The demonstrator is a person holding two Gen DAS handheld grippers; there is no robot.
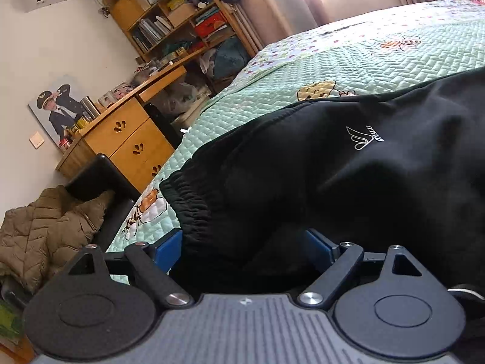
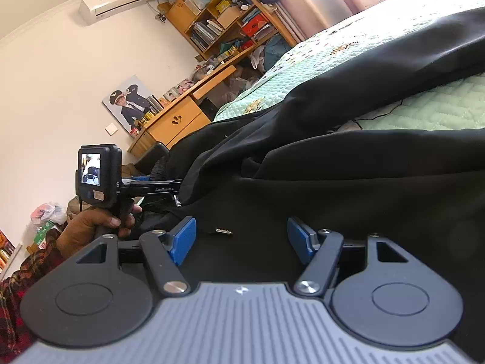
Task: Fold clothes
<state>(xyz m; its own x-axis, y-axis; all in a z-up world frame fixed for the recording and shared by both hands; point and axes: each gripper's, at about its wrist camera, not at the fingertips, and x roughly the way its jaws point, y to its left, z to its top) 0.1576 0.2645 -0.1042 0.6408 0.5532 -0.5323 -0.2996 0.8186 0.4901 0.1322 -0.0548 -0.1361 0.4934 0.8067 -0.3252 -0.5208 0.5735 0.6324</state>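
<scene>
Black trousers (image 1: 303, 166) with a white logo (image 1: 362, 138) and a gathered elastic waistband (image 1: 194, 206) lie on the green quilted bed (image 1: 379, 60). My left gripper (image 1: 242, 247) stands wide at the waistband end. The bunched black cloth fills the gap between its blue pads (image 1: 168, 248), and no squeeze shows. In the right wrist view the trousers (image 2: 348, 166) spread across the bed, with both legs running to the right. My right gripper (image 2: 241, 239) is open just over the cloth, with a drawstring tip (image 2: 222, 231) lying between its pads. A hand (image 2: 97, 221) holds the left gripper (image 2: 157, 180) at the left.
Beyond the bed's left edge stand a wooden desk (image 1: 127, 139) and a bookshelf (image 1: 178, 15). A black chair (image 1: 97, 179) carries a brown padded jacket (image 1: 45, 227). A curtained window is behind the bed. A red plaid sleeve (image 2: 27, 276) shows at the lower left.
</scene>
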